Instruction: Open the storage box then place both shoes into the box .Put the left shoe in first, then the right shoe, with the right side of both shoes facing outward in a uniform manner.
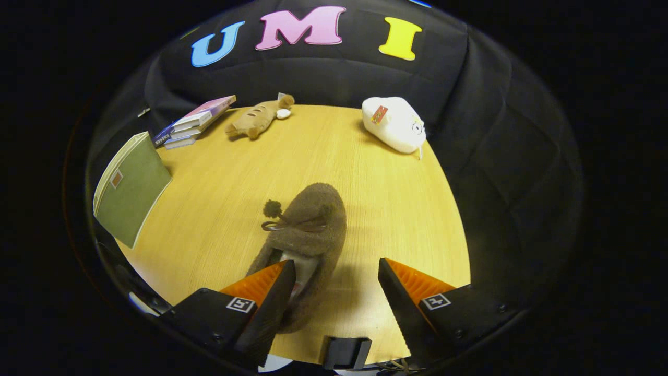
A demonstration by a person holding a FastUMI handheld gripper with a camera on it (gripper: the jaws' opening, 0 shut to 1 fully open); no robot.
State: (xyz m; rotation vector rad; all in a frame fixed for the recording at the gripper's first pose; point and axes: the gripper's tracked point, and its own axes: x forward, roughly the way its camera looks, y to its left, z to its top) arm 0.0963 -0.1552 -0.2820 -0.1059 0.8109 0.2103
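We have the brown fuzzy slipper (308, 230) lying on the wooden table (396, 209), toe pointing away from us and heel toward us, with a small pompom and bow on its upper. Its open mouth sits at our left finger, whose tip overlaps the heel opening; the right finger stands clear of the slipper over bare wood. The gripper (336, 274) is spread wide and holds nothing.

We judge the main risk to be a lopsided grasp: if we closed from here, the right finger would sweep the soft side wall in and the slipper could twist or fold instead of lifting cleanly. The plush fabric looks limp, so a pinch on the heel rim alone could let the toe droop and spoil the required facing. We cannot tell whether this is the left or right shoe.

Beyond the slipper's toe lie a tan plush toy (259, 117) and a white plush toy (395, 124); left of the slipper sit stacked books (194, 122) and a green folder (131, 188).
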